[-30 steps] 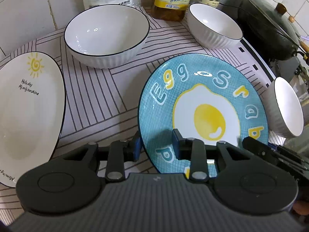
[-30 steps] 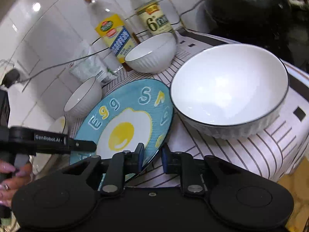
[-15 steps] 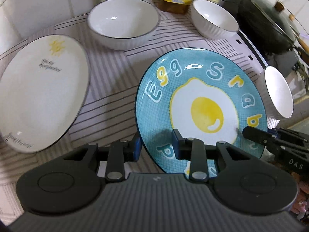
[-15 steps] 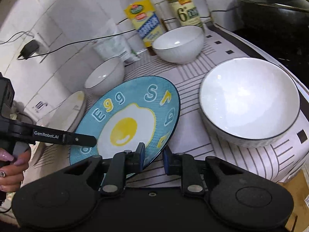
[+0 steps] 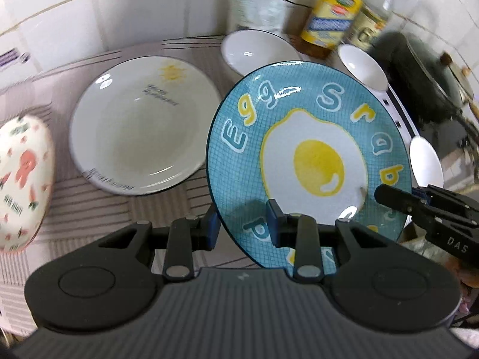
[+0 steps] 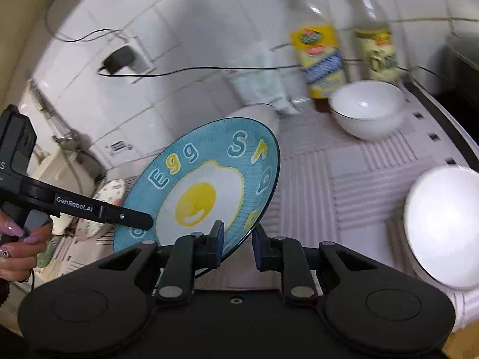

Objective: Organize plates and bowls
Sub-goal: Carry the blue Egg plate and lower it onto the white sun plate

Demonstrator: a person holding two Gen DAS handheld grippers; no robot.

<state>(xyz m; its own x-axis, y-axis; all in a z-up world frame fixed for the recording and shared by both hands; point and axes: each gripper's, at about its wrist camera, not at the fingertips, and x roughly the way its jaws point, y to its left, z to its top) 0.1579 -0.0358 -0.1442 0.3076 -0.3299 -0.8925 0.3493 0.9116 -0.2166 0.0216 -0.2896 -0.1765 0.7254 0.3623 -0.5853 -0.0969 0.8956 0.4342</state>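
Labels on the two bottles [image 5: 332, 18] at the far wall are too smeared to read. My blue egg plate [image 5: 305, 155] covers part of a white bowl [image 5: 257, 51] behind it, and the patterned dish [image 5: 21, 179] gets cut off at the left edge.

Place: a home kitchen.
Walls: white tiles [image 6: 167, 24].
Counter: condiment bottles [image 6: 321, 56], a lidded wok [image 5: 425, 80], bowls [image 6: 366, 106], a striped mat [image 6: 344, 161].

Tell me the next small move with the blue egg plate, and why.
Probably carry the blue egg plate, clamped at its rim by both the left tool and right tool and lifted tilted off the mat, leftward over the white sun plate, which lies empty, ready for stacking.
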